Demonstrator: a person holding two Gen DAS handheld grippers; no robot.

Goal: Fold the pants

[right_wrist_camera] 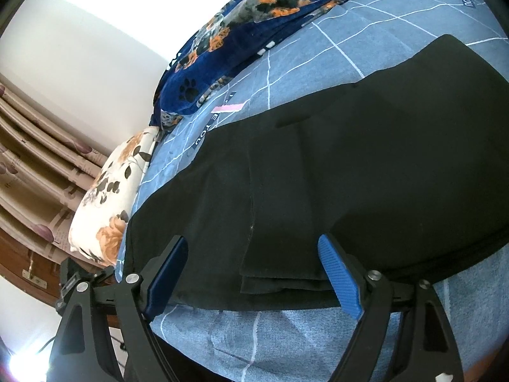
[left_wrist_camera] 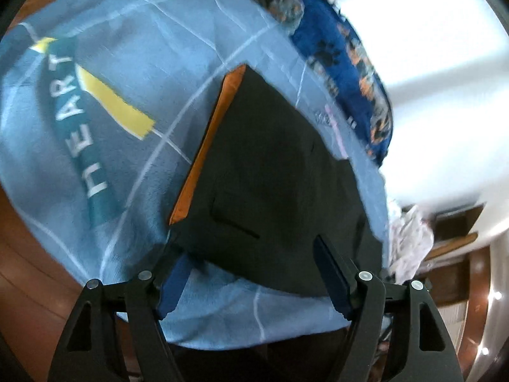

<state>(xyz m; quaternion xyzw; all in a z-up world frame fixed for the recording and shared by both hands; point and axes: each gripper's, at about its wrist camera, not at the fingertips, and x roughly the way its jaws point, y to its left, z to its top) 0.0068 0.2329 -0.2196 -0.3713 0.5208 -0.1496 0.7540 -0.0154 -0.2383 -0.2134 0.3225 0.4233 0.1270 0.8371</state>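
Left wrist view: left hand-held gripper (left_wrist_camera: 251,261) spread wide, holding nothing, blue pads (left_wrist_camera: 173,283) over near edge of black pants (left_wrist_camera: 273,172). Pants lie flat on bed sheet (left_wrist_camera: 127,165), centre toward 3 o'clock; orange strip (left_wrist_camera: 206,146) along their 10 o'clock edge. Navy paw-print blanket (left_wrist_camera: 343,54) at 1 o'clock.

Right wrist view: right hand-held gripper (right_wrist_camera: 251,264) wide apart, empty, straddling layered pants (right_wrist_camera: 350,159) hem. Floral pillow (right_wrist_camera: 111,191) at 9 o'clock; blanket (right_wrist_camera: 254,38) at 12 o'clock.
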